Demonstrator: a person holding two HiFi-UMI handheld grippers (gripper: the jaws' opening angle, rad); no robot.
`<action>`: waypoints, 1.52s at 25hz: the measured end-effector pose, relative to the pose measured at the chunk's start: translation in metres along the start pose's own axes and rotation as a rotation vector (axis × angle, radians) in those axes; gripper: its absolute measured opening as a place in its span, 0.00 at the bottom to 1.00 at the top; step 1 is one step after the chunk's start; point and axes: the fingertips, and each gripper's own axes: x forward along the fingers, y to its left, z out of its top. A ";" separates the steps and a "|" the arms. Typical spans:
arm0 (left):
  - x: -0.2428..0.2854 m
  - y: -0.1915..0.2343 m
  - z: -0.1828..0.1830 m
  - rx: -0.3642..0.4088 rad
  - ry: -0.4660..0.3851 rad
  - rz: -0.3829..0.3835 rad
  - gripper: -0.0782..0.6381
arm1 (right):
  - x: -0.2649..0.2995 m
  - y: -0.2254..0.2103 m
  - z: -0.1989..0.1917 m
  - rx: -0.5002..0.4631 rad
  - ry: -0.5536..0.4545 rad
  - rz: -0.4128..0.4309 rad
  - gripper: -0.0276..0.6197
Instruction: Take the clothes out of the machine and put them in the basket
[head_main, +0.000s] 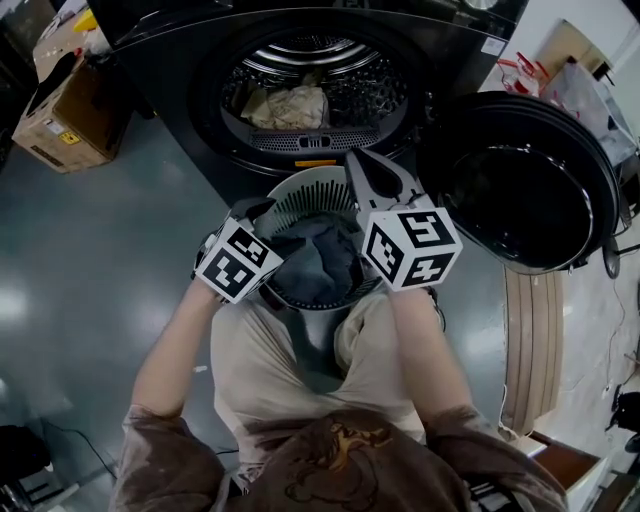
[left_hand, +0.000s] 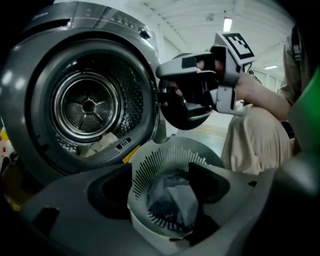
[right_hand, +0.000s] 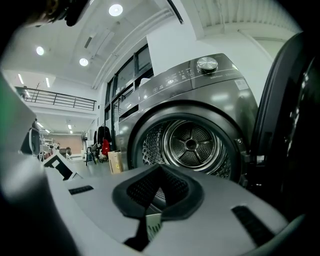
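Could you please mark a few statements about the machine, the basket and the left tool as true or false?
1. The door is shut. False: it stands open at the right.
2. A dark garment lies in the basket. True.
3. The drum is empty. False: a light cloth lies in it.
4. The left tool has its jaws apart, gripping nothing. True.
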 end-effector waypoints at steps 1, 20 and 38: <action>0.001 0.010 0.010 -0.014 -0.042 0.035 0.61 | -0.001 0.000 0.000 0.002 0.000 0.002 0.04; 0.131 0.213 0.088 -0.149 -0.160 0.344 0.63 | 0.013 -0.021 -0.003 0.053 0.016 0.043 0.04; 0.240 0.270 0.052 -0.140 0.207 0.133 0.61 | 0.040 -0.044 -0.017 0.070 0.066 0.071 0.04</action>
